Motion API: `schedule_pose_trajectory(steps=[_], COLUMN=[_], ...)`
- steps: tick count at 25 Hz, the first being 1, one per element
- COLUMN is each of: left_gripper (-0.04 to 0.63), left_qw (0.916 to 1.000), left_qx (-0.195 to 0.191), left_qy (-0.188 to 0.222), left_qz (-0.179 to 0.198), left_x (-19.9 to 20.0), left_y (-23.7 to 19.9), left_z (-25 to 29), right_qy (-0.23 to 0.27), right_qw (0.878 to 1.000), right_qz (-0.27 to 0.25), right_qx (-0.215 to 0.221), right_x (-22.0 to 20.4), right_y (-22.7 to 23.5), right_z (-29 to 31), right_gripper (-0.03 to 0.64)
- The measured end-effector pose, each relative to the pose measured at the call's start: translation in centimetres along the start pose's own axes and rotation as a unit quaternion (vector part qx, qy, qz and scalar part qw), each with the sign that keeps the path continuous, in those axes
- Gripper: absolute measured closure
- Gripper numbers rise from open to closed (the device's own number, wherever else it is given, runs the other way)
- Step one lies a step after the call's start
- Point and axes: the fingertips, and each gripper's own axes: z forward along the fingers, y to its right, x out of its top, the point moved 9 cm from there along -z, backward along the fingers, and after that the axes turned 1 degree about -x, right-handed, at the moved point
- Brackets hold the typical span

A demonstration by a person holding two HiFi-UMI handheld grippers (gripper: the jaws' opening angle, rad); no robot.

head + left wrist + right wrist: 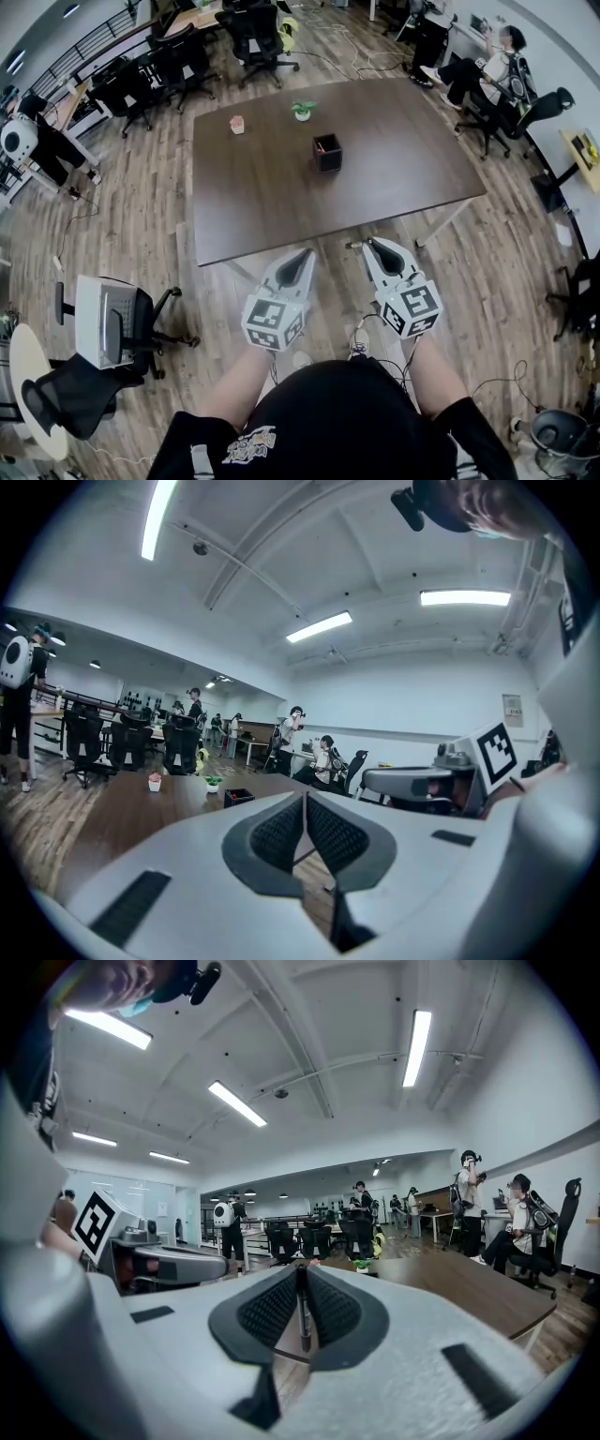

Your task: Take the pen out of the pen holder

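A black square pen holder [327, 153] stands on the dark wooden table [253, 206], right of its middle, with something red inside. It also shows small and far off in the left gripper view [238, 797]. Both grippers hover side by side just short of the table's near edge, pointing at it. My left gripper [306, 253] [305, 797] is shut with nothing between its pads. My right gripper [372, 244] [301, 1271] is shut on a thin dark pen [304, 1321] that stands upright between its pads; a short stub of the pen [354, 246] shows by its tip.
A small pink pot [237, 124] and a little green plant [302, 110] sit near the table's far edge. Office chairs stand beyond the table [258, 37] and at the near left [112, 328]. A seated person [478, 70] is at the far right.
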Motion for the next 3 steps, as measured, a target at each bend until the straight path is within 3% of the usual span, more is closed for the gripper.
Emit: schedule_pose_trajectory(steps=[3], left_gripper=[0.584], left_qw=[1.0], left_qx=[0.0], left_qy=[0.002], left_qz=[0.0], left_x=[0.08], left_y=[-0.09], left_z=[0.04], right_qy=[0.0], right_qw=[1.0], right_qz=[-0.001], right_qx=[0.001], right_x=[0.05], right_y=[-0.01], right_z=[0.15], right_gripper=[0.578])
